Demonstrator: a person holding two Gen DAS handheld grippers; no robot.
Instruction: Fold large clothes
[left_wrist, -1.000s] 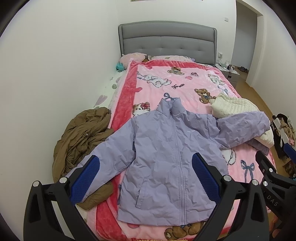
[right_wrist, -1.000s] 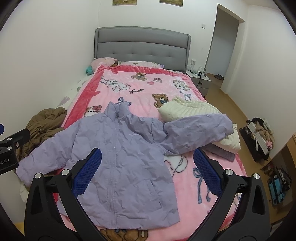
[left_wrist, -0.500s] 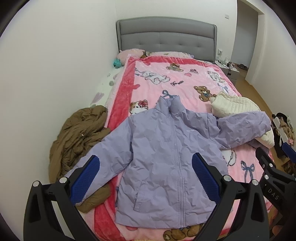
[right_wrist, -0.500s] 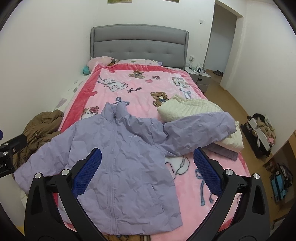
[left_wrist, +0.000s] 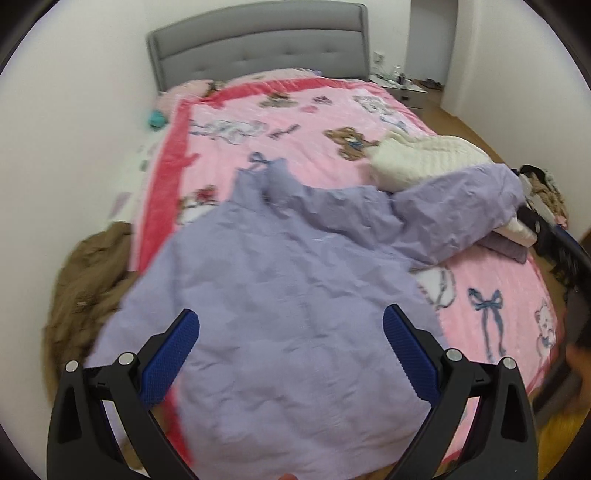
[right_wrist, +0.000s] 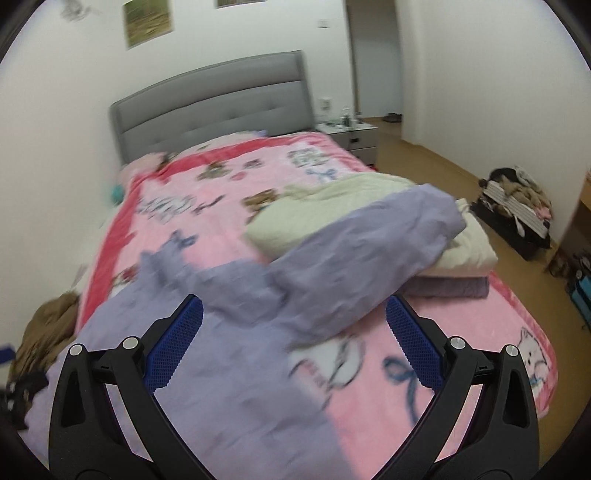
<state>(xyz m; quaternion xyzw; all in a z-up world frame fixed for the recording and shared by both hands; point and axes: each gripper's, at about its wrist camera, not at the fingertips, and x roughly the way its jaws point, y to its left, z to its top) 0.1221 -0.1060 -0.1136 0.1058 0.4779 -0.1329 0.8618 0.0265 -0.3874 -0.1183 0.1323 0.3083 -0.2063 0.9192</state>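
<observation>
Writing: none can be read in either view; the blanket's (left_wrist: 325, 155) printed lettering and the small mark on the jacket's (left_wrist: 288, 302) chest are blurred.

Left wrist view
Left gripper (left_wrist: 291, 341): fingers spread wide, blue pads (left_wrist: 170, 356) holding nothing, poised above the jacket's lower front near the foot edge of the bed (left_wrist: 258, 40).
Jacket: lilac, spread front-up across the foot half of the bed, collar toward the headboard.
Sleeve (left_wrist: 461, 206): runs toward the bed's right edge and lies over a cream quilted garment (left_wrist: 428, 155).
Brown coat (left_wrist: 85, 280): bunched at the bed's left edge, against the wall.
Right edge of frame: dark blurred gripper parts; cannot tell more.

Right wrist view
Right gripper (right_wrist: 293, 341): jaws wide apart, nothing between the pads (right_wrist: 413, 347), poised over the jacket (right_wrist: 221, 350) where sleeve meets body.
Sleeve (right_wrist: 369, 251): draped on the cream garment (right_wrist: 332, 206), which sits on a folded lilac piece (right_wrist: 450, 286) by the right edge.
Brown coat (right_wrist: 48, 332): at the left edge.
Nightstand (right_wrist: 351, 138): beside the headboard's right corner.
Box of clothes (right_wrist: 517, 210): on the floor, by the far wall.
</observation>
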